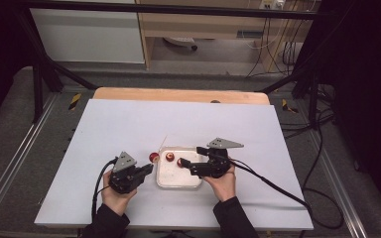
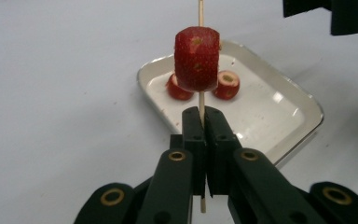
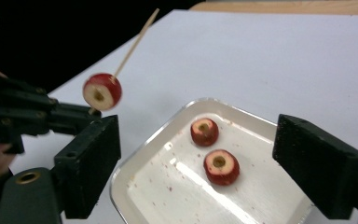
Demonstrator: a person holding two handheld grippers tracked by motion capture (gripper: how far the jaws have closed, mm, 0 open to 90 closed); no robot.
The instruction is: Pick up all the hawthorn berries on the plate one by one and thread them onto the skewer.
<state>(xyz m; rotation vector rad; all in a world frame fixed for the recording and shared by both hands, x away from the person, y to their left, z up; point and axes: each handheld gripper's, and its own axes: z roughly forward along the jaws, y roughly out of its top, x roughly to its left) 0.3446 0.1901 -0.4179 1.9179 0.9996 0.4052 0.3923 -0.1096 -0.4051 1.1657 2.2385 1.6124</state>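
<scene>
Bench point(image 1: 129, 124) first, white-topped, with a shallow tray point(image 1: 178, 184) near the person. Left gripper point(image 2: 203, 121) has its fingers clenched on a skewer point(image 2: 200, 11) carrying one strawberry piece point(image 2: 196, 58) beside the tray; right gripper point(image 3: 196, 154) hangs released over two loose pieces point(image 3: 213, 149) yet to be threaded.

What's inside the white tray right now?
The white tray holds two cored red fruit pieces and some reddish specks. Its near corners are hidden behind the right hand-held gripper, whose jaws stand open.
</scene>
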